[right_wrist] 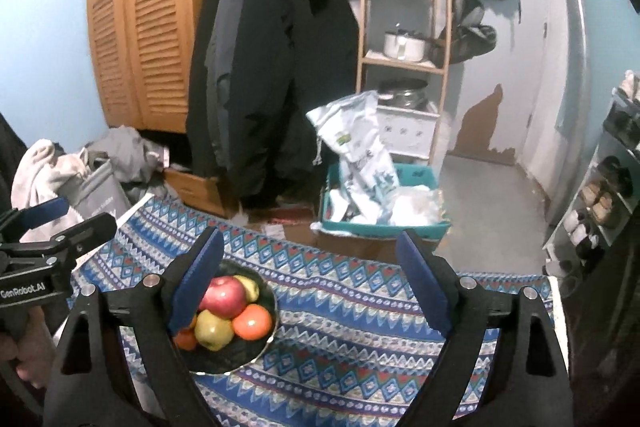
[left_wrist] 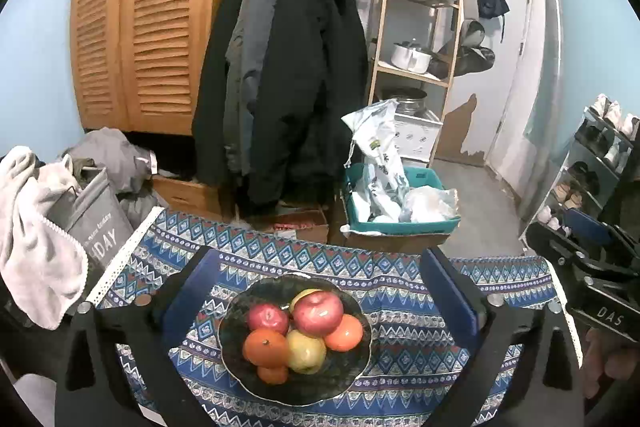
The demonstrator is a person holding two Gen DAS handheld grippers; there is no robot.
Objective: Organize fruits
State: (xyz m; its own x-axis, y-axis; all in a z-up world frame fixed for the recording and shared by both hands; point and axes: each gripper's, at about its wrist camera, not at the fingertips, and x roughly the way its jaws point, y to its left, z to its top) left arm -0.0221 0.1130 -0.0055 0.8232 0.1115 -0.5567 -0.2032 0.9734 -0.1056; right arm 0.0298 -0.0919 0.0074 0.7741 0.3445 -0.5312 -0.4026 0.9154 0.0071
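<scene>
Fruits heaped in dark bowl

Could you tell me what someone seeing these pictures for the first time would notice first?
A dark bowl heaped with red apples, yellow apples and oranges sits on a blue patterned tablecloth, framed by the open left gripper. Behind it, dark coats hang beside louvred wooden doors.

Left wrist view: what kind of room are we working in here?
Probably a home entryway or storage corner, not a kitchen: dark coats hang on a rail beside louvred wooden doors, and a shoe rack stands on the right. The fruit bowl sits on a patterned cloth.
</scene>
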